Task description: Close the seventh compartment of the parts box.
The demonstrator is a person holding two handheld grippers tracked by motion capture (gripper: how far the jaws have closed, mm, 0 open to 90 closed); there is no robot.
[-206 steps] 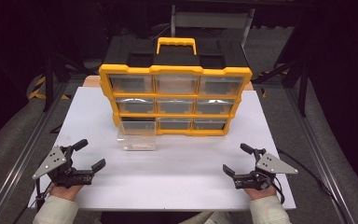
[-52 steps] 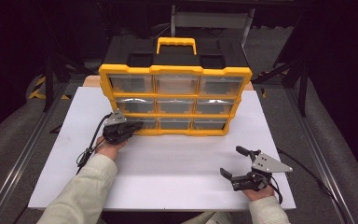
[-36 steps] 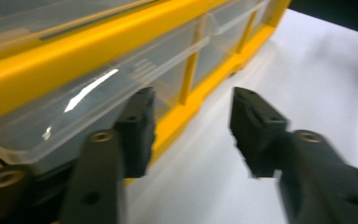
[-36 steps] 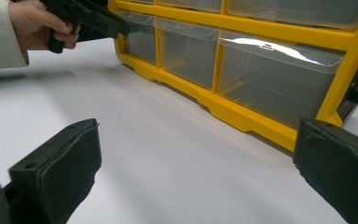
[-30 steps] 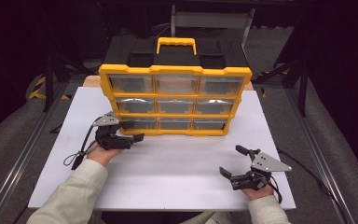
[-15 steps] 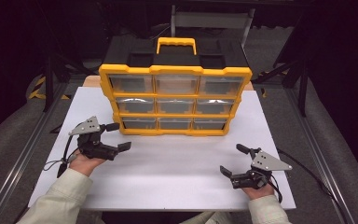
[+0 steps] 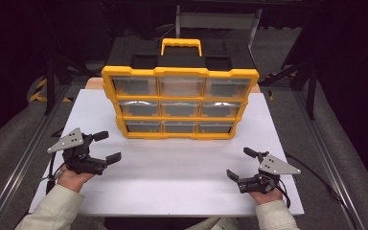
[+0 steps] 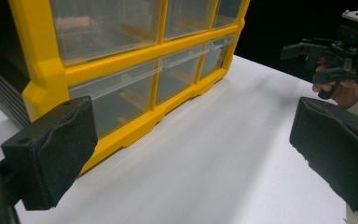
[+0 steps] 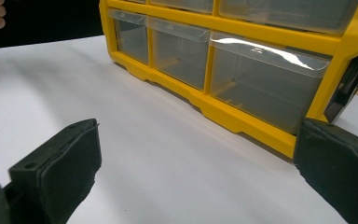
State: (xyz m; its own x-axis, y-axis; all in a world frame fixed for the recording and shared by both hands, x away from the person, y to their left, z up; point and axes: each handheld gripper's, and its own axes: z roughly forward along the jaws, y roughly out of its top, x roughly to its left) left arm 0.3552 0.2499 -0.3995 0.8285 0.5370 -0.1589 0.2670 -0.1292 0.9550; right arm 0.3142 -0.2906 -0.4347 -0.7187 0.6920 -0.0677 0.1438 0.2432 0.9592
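Observation:
A yellow and black drawer organizer (image 7: pixel 179 103) with a yellow handle stands at the back of the white tabletop (image 7: pixel 172 177). All of its clear drawers sit flush in the frame. My left gripper (image 7: pixel 107 146) rests open at the front left, well clear of the organizer, with nothing between its black pads (image 8: pixel 51 154). In the left gripper view the organizer's lower left corner (image 8: pixel 121 93) is close by. My right gripper (image 7: pixel 239 163) rests open at the front right, also holding nothing. The right gripper view looks along the bottom row of drawers (image 9: pixel 242 70).
Dark floor and metal rails (image 7: pixel 24 158) flank the table on both sides. A grey chair back (image 7: pixel 218 21) stands behind the organizer. The right gripper (image 8: pixel 319 58) and its hand appear far off in the left gripper view.
A clear drawer that stood pulled out at the organizer's bottom left is now pushed in. My left gripper went to it, then drew back to the front left. The right gripper stayed put.

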